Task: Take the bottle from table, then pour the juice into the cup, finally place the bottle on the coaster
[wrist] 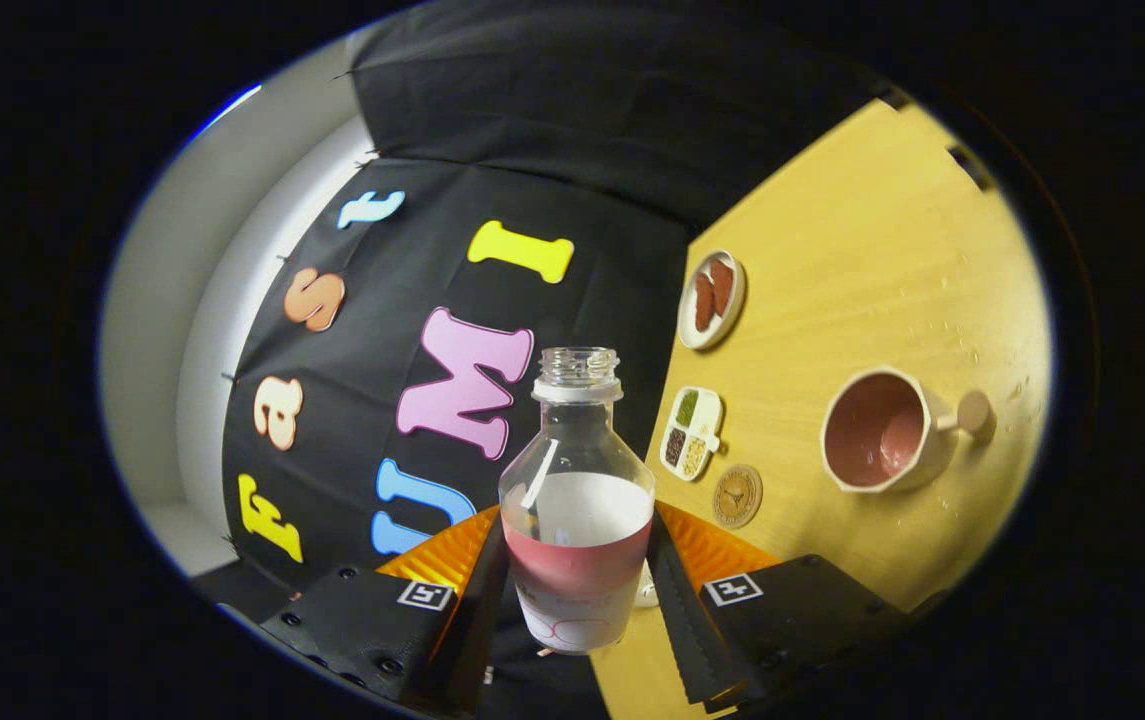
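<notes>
An uncapped clear bottle with a white and red label stands between my two fingers, and my gripper is shut on its lower body. The whole view is rolled, so the wooden table rises steeply beside the bottle. A pale cup with a pink inside and a knobbed handle sits on the table beyond my fingers, its mouth facing me. A small round brown coaster lies between the cup and the bottle. I cannot tell whether liquid is in the bottle or in the cup.
A small divided dish of green, dark and tan bits lies just past the coaster. Farther off is a round plate with reddish-brown pieces. Drops of water speckle the table beyond the cup. The black cloth wall hangs behind the bottle.
</notes>
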